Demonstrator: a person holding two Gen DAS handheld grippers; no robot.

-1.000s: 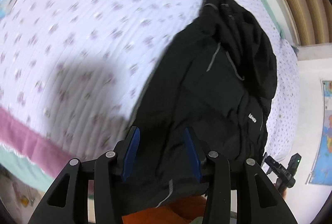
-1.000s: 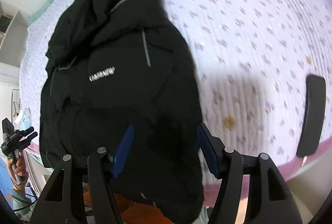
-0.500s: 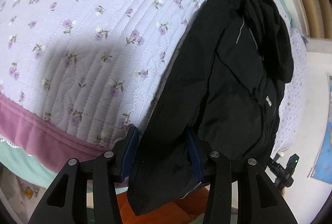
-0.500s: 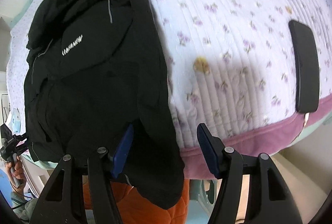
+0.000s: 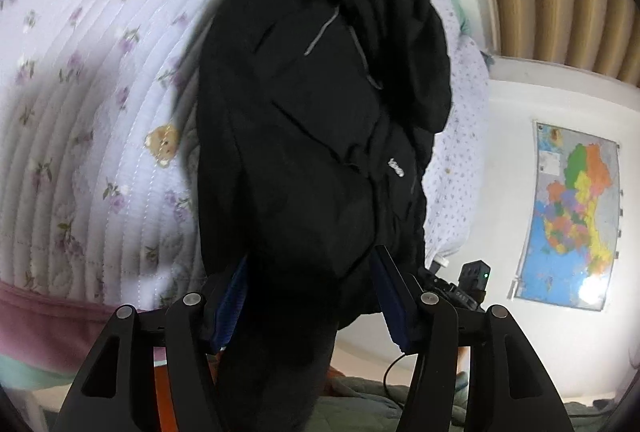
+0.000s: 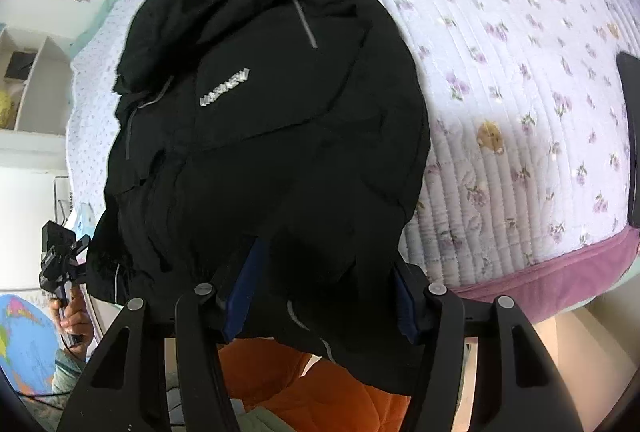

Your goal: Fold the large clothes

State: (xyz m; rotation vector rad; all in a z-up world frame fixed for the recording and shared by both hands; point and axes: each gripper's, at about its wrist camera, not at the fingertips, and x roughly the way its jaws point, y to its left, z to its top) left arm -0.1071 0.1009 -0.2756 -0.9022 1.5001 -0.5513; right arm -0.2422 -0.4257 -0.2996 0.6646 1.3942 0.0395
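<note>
Black jacket (image 5: 320,136) stretched along a flowered quilt (image 5: 92,80) on the bed, hood and collar at the far end, hem at the near edge where both tools meet it. Long axis straight away from the tools — hem near, hood far — so any lift of the hem toward the hood would run lengthwise down the garment.

Left gripper (image 5: 312,296) at the hem corner on its own side, blue pads spread wide apart, a thick bunch of dark cloth bulging up between them and hanging down past them. No sign of the pads pressing in; whether the cloth is pinched or merely draped across the gap, cannot tell, though the spacing looks like an unclosed jaw.

Right gripper (image 6: 324,300) at the other hem corner, likewise wide, cloth filling the gap and drooping below over something orange (image 6: 304,388) beneath the bed edge. Same doubt about any real pinch.

Neither tool clearly nearer: each sits at its own corner, the garment's middle between them, the white chest lettering (image 6: 224,93) further up toward the hood. In the right view the left tool (image 6: 60,256) visible just off the jacket's side.

Dark flat slab (image 6: 630,140) lying on the quilt well apart to the right. Pink quilt border (image 6: 560,272) along the bed's near edge, just beside the hem. Map (image 5: 568,216) on the wall beyond.

Likely step: closing on both corners before carrying the hem up the long axis.
</note>
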